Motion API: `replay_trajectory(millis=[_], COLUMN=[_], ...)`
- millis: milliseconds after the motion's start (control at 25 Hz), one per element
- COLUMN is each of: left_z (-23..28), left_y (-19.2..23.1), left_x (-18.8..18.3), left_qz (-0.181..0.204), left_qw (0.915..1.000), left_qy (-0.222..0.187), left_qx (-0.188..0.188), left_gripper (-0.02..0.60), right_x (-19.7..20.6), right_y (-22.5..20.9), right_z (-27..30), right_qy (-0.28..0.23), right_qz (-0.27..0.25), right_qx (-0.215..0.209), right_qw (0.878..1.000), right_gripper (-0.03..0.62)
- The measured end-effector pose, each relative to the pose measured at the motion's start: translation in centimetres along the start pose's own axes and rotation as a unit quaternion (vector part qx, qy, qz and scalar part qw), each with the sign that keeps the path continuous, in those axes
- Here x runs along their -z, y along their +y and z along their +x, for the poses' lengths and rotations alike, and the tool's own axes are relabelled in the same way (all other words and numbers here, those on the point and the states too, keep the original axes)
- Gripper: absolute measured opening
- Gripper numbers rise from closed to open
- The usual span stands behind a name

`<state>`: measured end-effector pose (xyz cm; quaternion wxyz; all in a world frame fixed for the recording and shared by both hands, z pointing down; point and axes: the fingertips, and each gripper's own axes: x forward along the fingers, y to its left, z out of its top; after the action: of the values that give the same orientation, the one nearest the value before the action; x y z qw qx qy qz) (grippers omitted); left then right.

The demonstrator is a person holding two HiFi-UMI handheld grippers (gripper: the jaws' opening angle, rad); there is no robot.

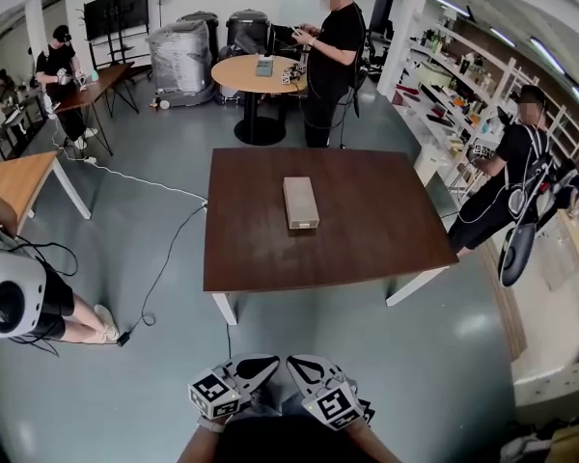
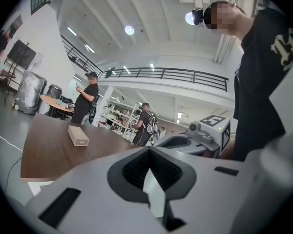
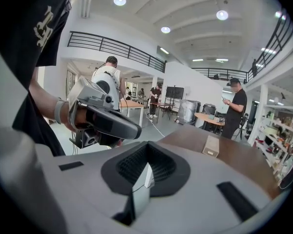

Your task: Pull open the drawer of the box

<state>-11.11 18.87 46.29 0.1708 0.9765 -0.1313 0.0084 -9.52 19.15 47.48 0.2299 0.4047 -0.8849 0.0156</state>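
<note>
Right gripper closed; tan oblong box

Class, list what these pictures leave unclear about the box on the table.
Box contents: hidden by its walls, every view.
Drawer front: too small to show a pull, every view.
Box's far end: faces away from every camera.
Table legs: mostly hidden under the tabletop, head view.

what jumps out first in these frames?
A dark brown table mid-room with one small beige box lying at its centre. The left gripper and right gripper sit side by side at the bottom of the head view, short of the table, both shut with nothing between the jaws.
</note>
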Motion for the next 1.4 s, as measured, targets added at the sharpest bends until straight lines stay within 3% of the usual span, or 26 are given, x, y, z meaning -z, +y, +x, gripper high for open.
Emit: replay_trajectory(millis=[1040, 1400], left_z=[2.2, 6.8], left_y=[2.1, 1.3], left_x=[-1.3, -0.7], left_qz=[0.006, -0.012], left_qw=[1.0000, 0.9991], left_qy=[0.004, 0.032], left_qx=[0.005, 0.026], left_gripper=[0.005, 0.005], right_x=[0.3, 2.6], right_y=[-3.4, -7.2], right_z=[1.1, -0.2], right_qy=[-0.004, 0.001], right_qz=[0.020, 0.054], right_qx=[0.013, 0.023], right_qw=[1.000, 0.998], right_gripper=[-0.012, -0.012])
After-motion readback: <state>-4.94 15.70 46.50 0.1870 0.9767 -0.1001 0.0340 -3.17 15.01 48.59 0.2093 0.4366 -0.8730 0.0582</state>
